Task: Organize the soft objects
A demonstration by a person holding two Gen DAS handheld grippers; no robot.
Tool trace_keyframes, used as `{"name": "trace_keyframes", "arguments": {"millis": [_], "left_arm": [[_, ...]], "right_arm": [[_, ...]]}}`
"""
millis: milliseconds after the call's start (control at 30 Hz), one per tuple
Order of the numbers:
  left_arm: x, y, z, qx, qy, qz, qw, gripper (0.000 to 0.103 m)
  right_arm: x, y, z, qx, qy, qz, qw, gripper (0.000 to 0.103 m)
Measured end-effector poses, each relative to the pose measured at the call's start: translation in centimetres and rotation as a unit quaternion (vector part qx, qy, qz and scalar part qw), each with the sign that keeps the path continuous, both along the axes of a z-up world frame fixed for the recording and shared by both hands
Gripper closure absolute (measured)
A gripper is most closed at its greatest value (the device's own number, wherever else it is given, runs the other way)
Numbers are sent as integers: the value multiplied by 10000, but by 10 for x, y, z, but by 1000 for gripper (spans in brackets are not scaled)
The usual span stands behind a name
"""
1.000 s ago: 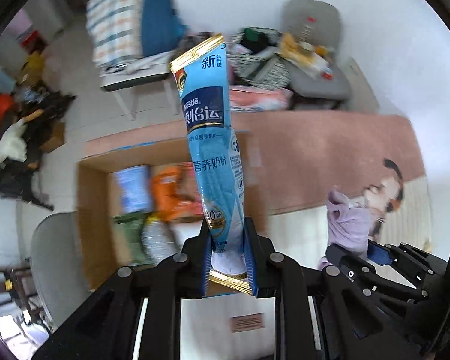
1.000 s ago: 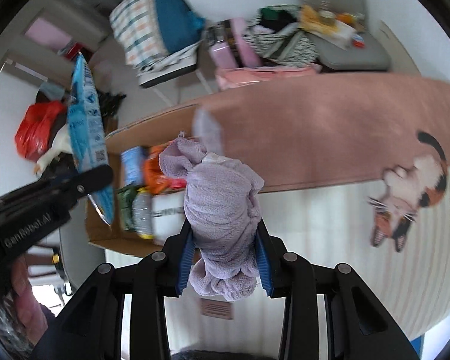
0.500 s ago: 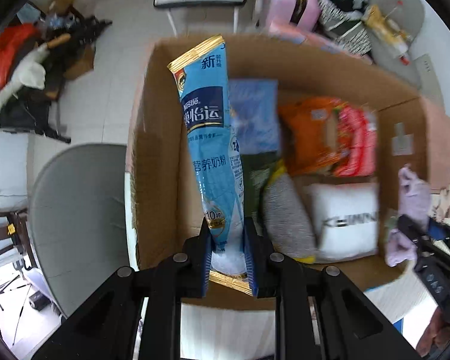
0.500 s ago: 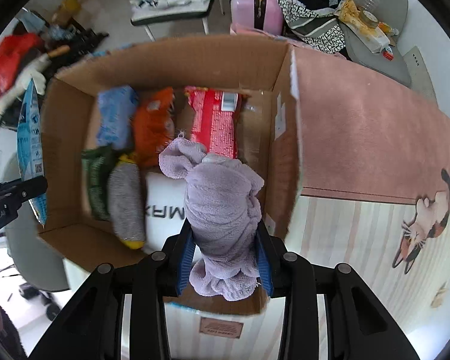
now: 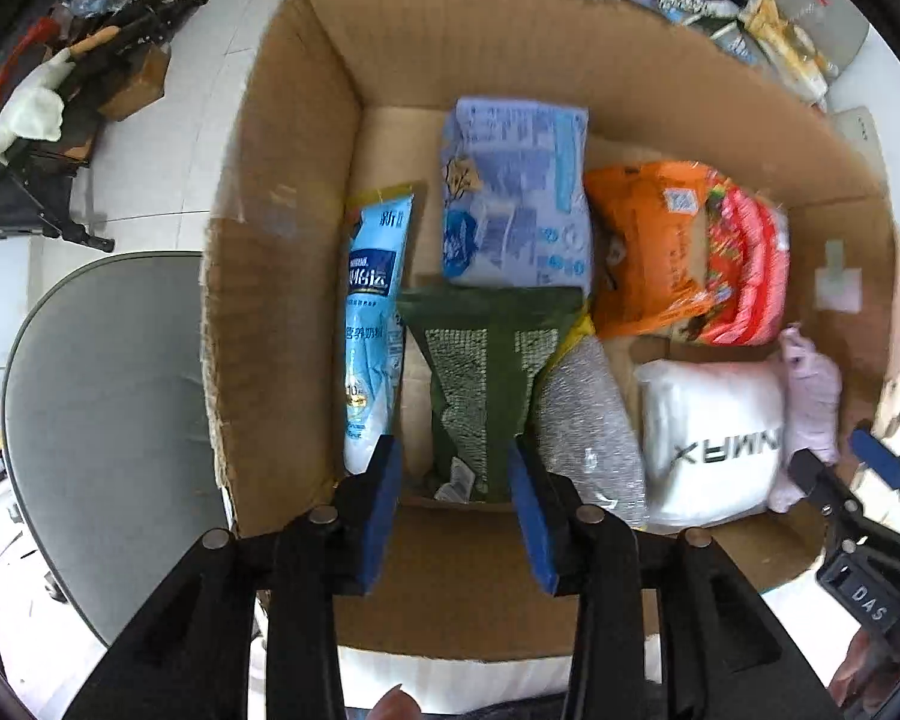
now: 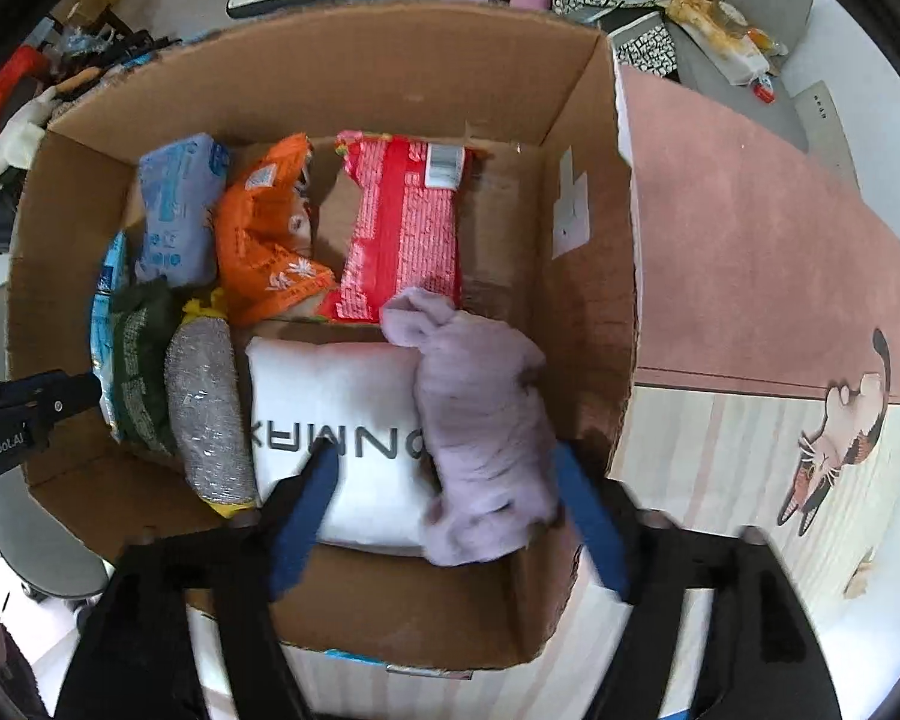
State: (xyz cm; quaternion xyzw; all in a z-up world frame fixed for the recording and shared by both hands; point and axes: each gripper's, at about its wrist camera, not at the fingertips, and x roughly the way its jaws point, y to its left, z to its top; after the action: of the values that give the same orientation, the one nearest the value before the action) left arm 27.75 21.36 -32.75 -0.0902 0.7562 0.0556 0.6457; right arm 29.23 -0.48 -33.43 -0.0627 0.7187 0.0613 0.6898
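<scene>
An open cardboard box (image 5: 282, 192) (image 6: 594, 276) holds several soft packs. The light blue milk-powder pouch (image 5: 373, 324) lies along the box's left wall; a sliver shows in the right wrist view (image 6: 103, 294). My left gripper (image 5: 455, 468) is open and empty above the box's near edge. The lilac towel (image 6: 480, 420) (image 5: 810, 396) lies at the box's right side against a white pillow (image 6: 342, 420) (image 5: 711, 438). My right gripper (image 6: 444, 480) is open around the towel, its jaws apart from it.
In the box are also a pale blue pack (image 5: 516, 192), an orange bag (image 5: 648, 246), a red pack (image 6: 408, 222), a dark green pouch (image 5: 486, 372) and a silver pack (image 6: 207, 408). A pink rug (image 6: 750, 228) lies right, a grey chair (image 5: 102, 420) left.
Both grippers opened. The blue pouch dropped from the left gripper into the box's left side. The towel dropped from the right gripper beside the pillow.
</scene>
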Motion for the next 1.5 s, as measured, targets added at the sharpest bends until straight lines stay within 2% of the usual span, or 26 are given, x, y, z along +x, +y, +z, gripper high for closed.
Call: {"name": "trace_keyframes", "arguments": {"millis": [100,167,200,267,300,433,533,700,867,1033,1200,1333,1500], "left_arm": [[-1,-1,15,141,-211,-22,9997,63],[-6,-4,28,260,-432,-46,9987,42],[-11,-5,29,296,-509,-44,9983,36],[-19,-10,40,294,-727,2,9969,14],[-23,-9,41,287,-789,38,9965,11],[-36,-19,50,274,-965,30,9950,1],[-39,-24,60,350,-1068,-10,9937,1],[-42,-28,62,348,-1101,-26,9933,1],[-50,-34,88,482,-1406,-39,9889,1],[-69,-44,133,587,-1873,-79,9805,1],[-101,-55,188,680,-2403,-106,9683,1],[-126,-61,224,622,-2648,-115,9622,1],[-156,-70,261,765,-2941,-182,9526,1]], "right_arm": [[-1,2,9,117,23,-104,9999,22],[-3,1,14,135,11,-140,9998,21],[-4,1,15,151,12,-141,9998,16],[-8,1,18,213,-17,-171,9996,5],[-9,0,18,247,-43,-177,9995,0],[-16,-2,21,290,-144,-204,9993,0],[-21,1,24,204,-265,-147,9993,0],[-27,0,34,163,-395,-155,9990,0],[-35,-5,57,200,-602,-129,9979,0],[-57,-16,101,356,-973,-115,9945,0],[-90,-31,157,547,-1400,-81,9886,0],[-120,-44,200,697,-1724,-96,9825,0],[-156,-57,250,812,-2172,-144,9726,0]]}}
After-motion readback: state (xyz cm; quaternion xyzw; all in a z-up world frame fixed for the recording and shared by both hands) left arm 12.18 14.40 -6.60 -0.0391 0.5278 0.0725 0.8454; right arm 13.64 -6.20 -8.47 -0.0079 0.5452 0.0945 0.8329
